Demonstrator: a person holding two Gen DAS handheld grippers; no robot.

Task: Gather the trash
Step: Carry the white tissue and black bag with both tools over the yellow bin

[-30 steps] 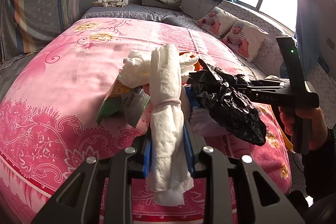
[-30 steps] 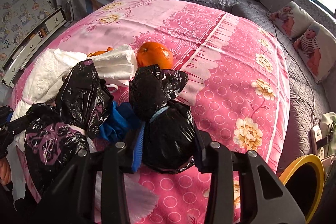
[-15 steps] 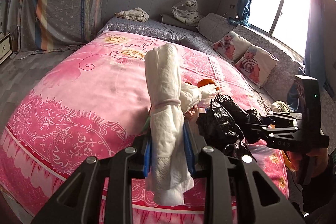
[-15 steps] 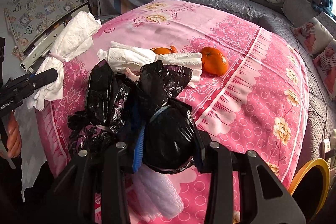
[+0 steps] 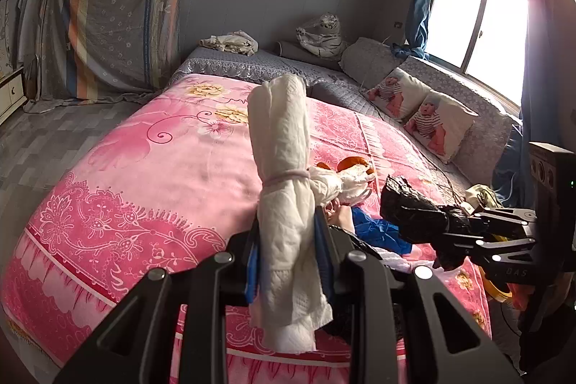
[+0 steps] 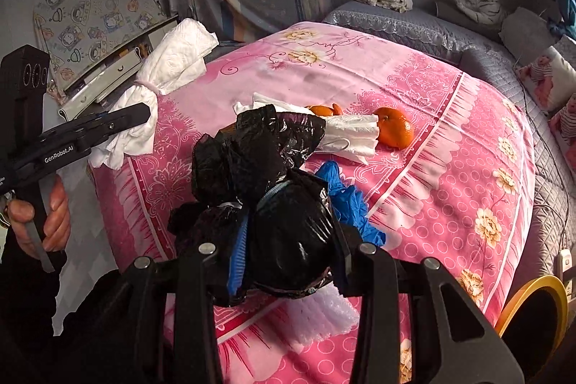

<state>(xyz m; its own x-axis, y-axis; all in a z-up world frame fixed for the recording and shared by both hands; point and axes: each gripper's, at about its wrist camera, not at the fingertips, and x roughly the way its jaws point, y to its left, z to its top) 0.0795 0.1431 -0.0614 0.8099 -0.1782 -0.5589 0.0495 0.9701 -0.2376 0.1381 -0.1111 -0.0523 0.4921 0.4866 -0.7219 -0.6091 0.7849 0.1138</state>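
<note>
My left gripper (image 5: 288, 251) is shut on a rolled white tissue bundle (image 5: 284, 175) tied with a pink band, held upright above the pink bedspread (image 5: 144, 175). In the right wrist view the same tissue bundle (image 6: 169, 67) hangs at the left in the left gripper (image 6: 144, 112). My right gripper (image 6: 288, 247) is shut on a black plastic bag (image 6: 288, 233), also lifted off the bed; from the left wrist view the black bag (image 5: 414, 215) shows at the right. On the bed lie a white tissue (image 6: 352, 135), an orange (image 6: 394, 132), orange peel (image 6: 322, 110) and a blue glove (image 6: 345, 200).
A yellow-rimmed bin (image 6: 532, 326) stands by the bed's near right corner. Bubble wrap (image 6: 320, 315) lies under the right gripper. Pillows (image 5: 414, 107) and grey bedding line the far side under the window (image 5: 478, 2). A hand (image 6: 54, 215) holds the left gripper's handle.
Both grippers have risen and drawn back from the bed with their loads. The tissue bundle and the black bag now hang clear of the remaining pile, which looks farther away.
</note>
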